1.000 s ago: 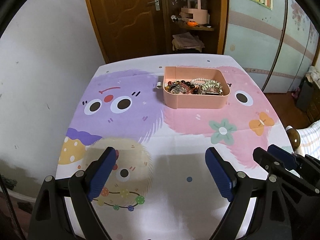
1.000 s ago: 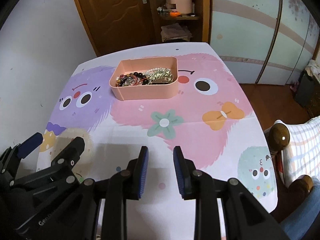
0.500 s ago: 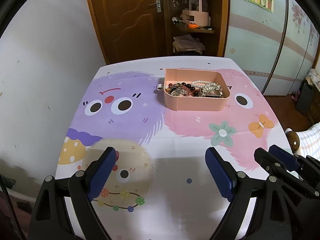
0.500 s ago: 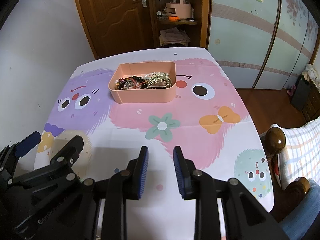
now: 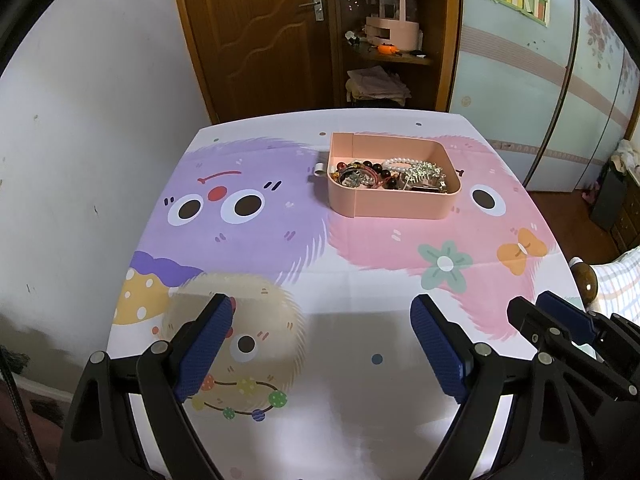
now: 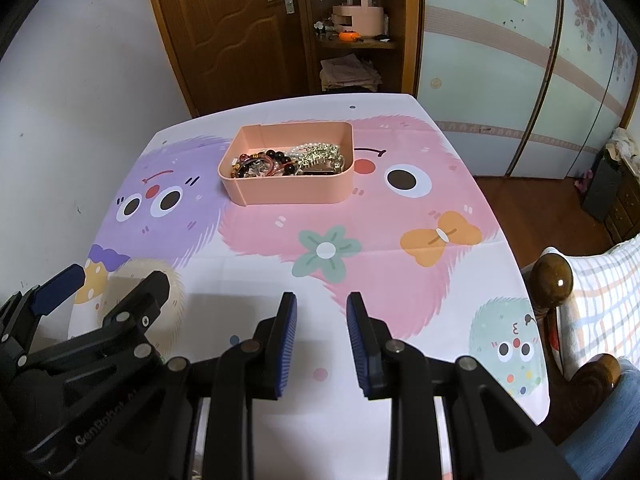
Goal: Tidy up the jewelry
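1. Jewelry [image 5: 390, 174] lies piled in a pink tray [image 5: 394, 202] on the far half of the table [image 5: 360, 288], which wears a cartoon-monster cloth.
2. Dark and red bead bracelets [image 6: 276, 160] fill the tray's left part; a pearl strand [image 5: 400, 162] and a silvery, sparkling piece [image 6: 320, 152] fill its right part.
3. A small white object [image 5: 319, 169] sits on the cloth just beside the tray's left wall; what it is cannot be told.
4. The left hand-held gripper [image 5: 322, 346] hovers over the near edge of the table with its blue pads [image 5: 206, 344] spread wide and nothing between them.
5. The right hand-held gripper [image 6: 320, 344] hovers beside it, also over the near edge, its jaws parted by only a narrow gap and holding nothing.
6. Both are well apart from the tray, and each shows at the edge of the other's view.
7. Behind the table stand a brown door [image 5: 256, 32] and a wooden shelf holding a pink organizer [image 5: 394, 30].
8. A chair with a checked cushion [image 6: 600, 292] stands at the table's right side.
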Motion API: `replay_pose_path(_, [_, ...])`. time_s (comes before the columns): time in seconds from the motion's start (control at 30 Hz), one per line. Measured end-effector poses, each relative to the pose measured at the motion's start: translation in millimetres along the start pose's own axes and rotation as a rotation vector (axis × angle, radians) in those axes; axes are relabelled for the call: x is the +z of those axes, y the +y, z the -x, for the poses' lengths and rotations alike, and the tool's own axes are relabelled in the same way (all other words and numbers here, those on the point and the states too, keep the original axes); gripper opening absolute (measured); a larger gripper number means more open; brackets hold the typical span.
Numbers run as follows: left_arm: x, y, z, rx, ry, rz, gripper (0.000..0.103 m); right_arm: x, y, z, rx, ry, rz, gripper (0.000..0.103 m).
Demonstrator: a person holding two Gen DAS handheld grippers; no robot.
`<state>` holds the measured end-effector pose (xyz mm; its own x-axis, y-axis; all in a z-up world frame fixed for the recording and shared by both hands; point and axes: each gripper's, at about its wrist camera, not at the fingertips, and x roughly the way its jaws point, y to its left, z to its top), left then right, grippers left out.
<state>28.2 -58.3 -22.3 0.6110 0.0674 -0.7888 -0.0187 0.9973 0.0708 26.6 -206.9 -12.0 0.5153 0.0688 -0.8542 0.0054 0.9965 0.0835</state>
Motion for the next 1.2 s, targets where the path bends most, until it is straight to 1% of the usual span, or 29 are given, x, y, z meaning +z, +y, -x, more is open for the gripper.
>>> replay_pose_path(0.5, [0.0, 1.2, -0.5, -0.003, 0.004, 0.003, 0.089, -0.5, 0.4, -0.2, -0.001, 0.000, 0.000, 0.026])
replay_pose_path(0.7, [-4.9, -3.1, -4.3, -0.006, 0.028, 0.010, 0.089, -1.4, -0.1, -0.6, 0.003, 0.007, 0.001, 0.026])
replay_pose_path(1.2, [-4.4, -1.7, -4.3, -0.008, 0.026, 0.014, 0.089, -2.4, 0.6, -1.8, 0.003, 0.006, 0.002, 0.026])
